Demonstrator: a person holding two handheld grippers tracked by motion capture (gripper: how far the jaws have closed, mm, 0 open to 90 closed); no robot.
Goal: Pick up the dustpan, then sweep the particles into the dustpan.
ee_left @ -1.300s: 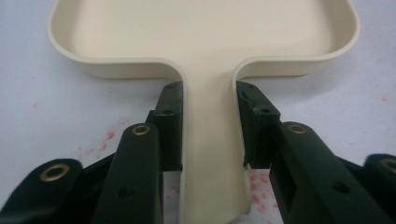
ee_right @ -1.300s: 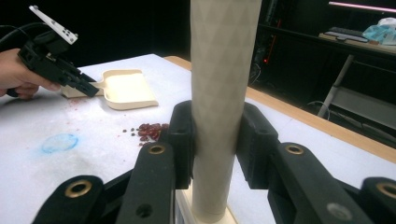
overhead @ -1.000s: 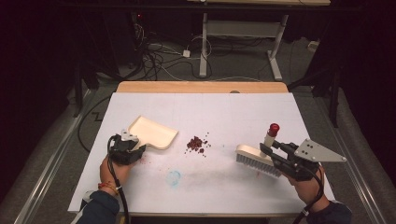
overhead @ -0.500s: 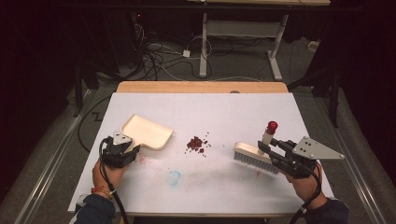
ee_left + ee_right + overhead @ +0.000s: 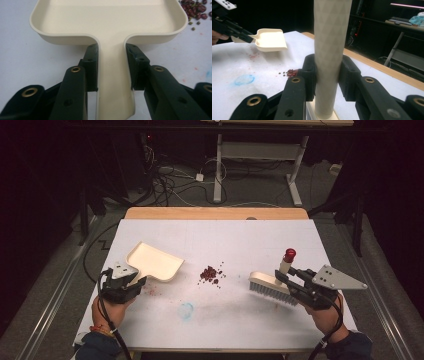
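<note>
Cream plastic forms the dustpan [image 5: 152, 262], which sits at the left of the white tabletop [image 5: 240, 240], its open mouth turned right toward the beans [image 5: 210, 273]. The left tongs [image 5: 131, 281] clamp the dustpan's flat handle from both sides; in the left gripper view the two black pads press against the handle's edges just below where it widens into the pan [image 5: 110, 20]. The left hand [image 5: 107, 312] holds those tongs near the tabletop's left near corner.

Dark red beans lie in a small heap around the middle of the tabletop, between dustpan and brush [image 5: 271, 288], apart from both. A few loose ones lie scattered just right of the heap. In the left gripper view some beans [image 5: 193, 11] show beyond the pan's right far corner.

The brush stands at the right, bristles down on the tabletop, its pale handle rising upright to a red tip [image 5: 289, 254]. The right tongs [image 5: 283, 277] are closed on that handle; the right gripper view shows the textured handle [image 5: 330, 50] squeezed between the two pads. The right hand [image 5: 325, 312] is at the right near edge.

A faint blue smudge [image 5: 186, 310] marks the tabletop near the middle, nearer than the beans, and a reddish stain [image 5: 150, 290] lies just near the dustpan. A wooden strip [image 5: 215, 213] runs along the tabletop's far edge.
</note>
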